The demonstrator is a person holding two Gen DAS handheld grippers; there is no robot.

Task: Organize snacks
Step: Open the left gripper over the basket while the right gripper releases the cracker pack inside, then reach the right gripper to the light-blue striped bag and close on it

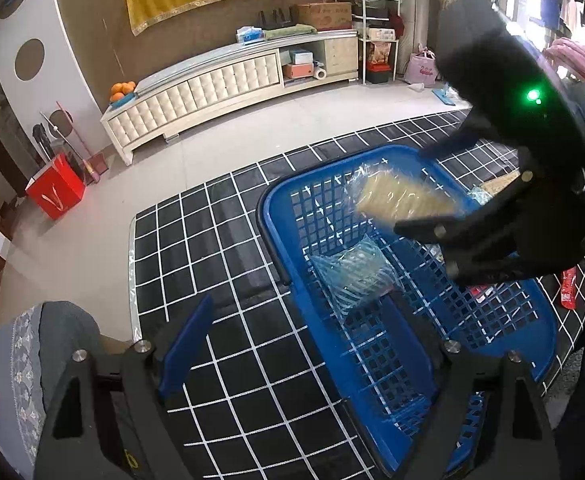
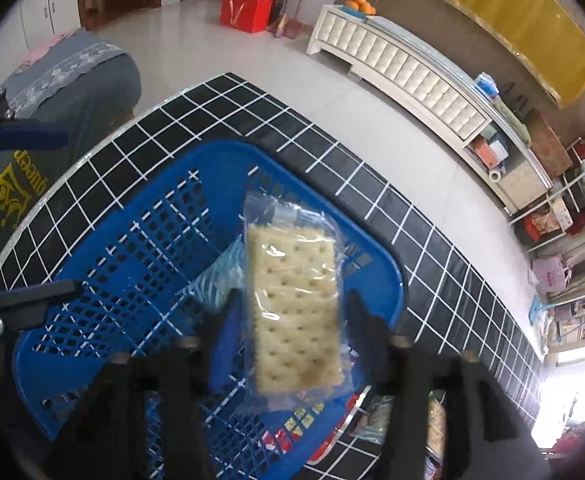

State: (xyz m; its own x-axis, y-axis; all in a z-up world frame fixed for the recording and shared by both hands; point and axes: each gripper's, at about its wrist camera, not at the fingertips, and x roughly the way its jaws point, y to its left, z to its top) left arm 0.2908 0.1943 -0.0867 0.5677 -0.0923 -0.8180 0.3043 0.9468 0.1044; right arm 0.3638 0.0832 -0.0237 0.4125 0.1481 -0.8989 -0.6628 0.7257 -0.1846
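Blurred cracker packet [image 2: 296,304] sits loose between the wide right hand-held gripper [image 2: 292,316], hiding the basket [image 2: 104,280] floor.

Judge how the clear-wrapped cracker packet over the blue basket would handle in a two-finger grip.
The cracker packet shows a flat slab of crackers, so probably stiff but brittle; hard squeezing might snap them. Its glossy clear wrap looks slippery, and the loose crimped ends would likely flop. It seems light, apt to drop flat into the blue basket.

Glossy perforated plastic basket [image 2: 104,264]
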